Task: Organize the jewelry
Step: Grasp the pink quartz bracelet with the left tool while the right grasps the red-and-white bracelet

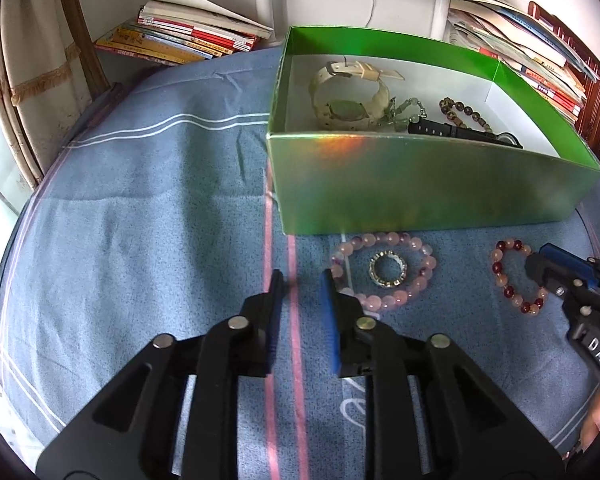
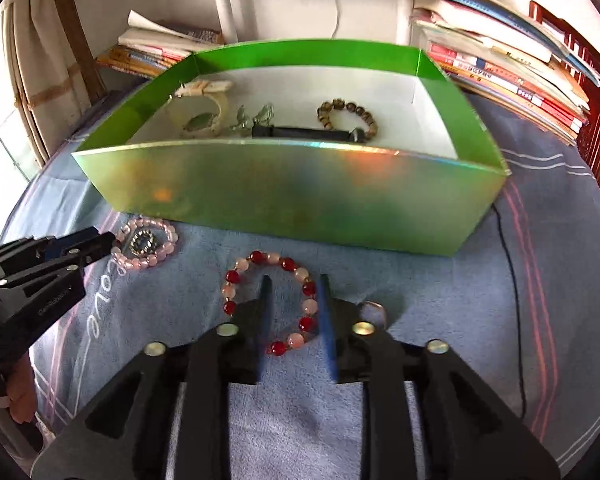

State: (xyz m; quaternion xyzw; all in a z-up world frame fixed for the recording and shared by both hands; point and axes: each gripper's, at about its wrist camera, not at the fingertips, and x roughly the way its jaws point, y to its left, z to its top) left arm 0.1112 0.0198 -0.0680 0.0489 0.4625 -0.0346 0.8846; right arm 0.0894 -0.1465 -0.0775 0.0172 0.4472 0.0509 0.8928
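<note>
A green box [image 1: 420, 184] [image 2: 284, 196] stands on the blue cloth. It holds a cream watch [image 1: 348, 92], a brown bead bracelet [image 2: 348, 114] and a black band [image 1: 448, 131]. A pink bead bracelet [image 1: 384, 300] [image 2: 156, 258] lies in front of the box with a metal ring [image 1: 388, 270] inside it. A red-and-pink bead bracelet [image 2: 304, 292] [image 1: 504, 284] lies to its right. My left gripper [image 1: 302, 284] is open, just left of the pink bracelet. My right gripper [image 2: 294, 286] is open, its fingers astride the right side of the red-and-pink bracelet.
Stacks of books [image 1: 184, 36] [image 2: 512, 76] lie behind the box on both sides. A small round object [image 2: 374, 310] lies by my right finger. A black cable [image 2: 512, 280] runs over the cloth at the right.
</note>
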